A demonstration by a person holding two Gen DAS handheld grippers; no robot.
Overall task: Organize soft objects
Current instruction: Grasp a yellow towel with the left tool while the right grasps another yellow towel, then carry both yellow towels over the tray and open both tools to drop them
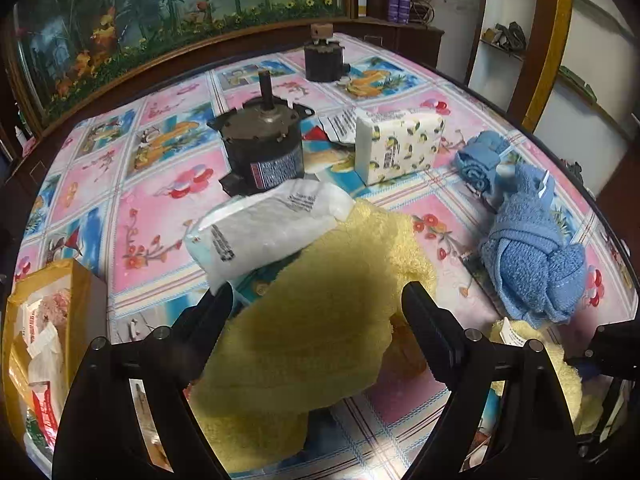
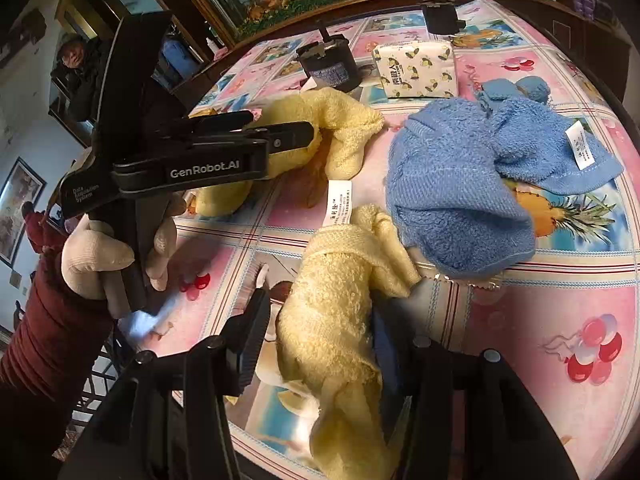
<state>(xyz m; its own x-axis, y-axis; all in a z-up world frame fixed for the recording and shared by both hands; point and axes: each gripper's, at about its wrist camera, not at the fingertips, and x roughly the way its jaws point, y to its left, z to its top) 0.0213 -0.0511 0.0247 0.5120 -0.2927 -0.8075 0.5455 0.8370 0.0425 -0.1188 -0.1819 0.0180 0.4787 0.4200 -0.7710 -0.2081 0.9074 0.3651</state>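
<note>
Nearest the right wrist camera, a rolled yellow towel (image 2: 336,320) lies lengthwise between the fingers of the right gripper (image 2: 320,312); the jaws stand partly closed and hug its sides, though whether the far pad presses on it cannot be told. A white care label (image 2: 340,202) projects from the towel's far end. In the left wrist view, the left gripper (image 1: 316,308) has its jaws set wide over a second yellow towel (image 1: 320,320), which fills the gap; the pads appear to bear on its edges, but a firm grip cannot be confirmed. A white plastic packet (image 1: 264,228) lies against that towel's far side. A gloved hand (image 2: 116,256) holds the left gripper's handle. On the patterned tablecloth (image 1: 160,208) beyond lie a crumpled blue towel (image 2: 460,200), a small rolled blue cloth (image 1: 480,160), a lemon-print tissue pack (image 1: 396,144) and two dark electric motors (image 1: 260,148).
</note>
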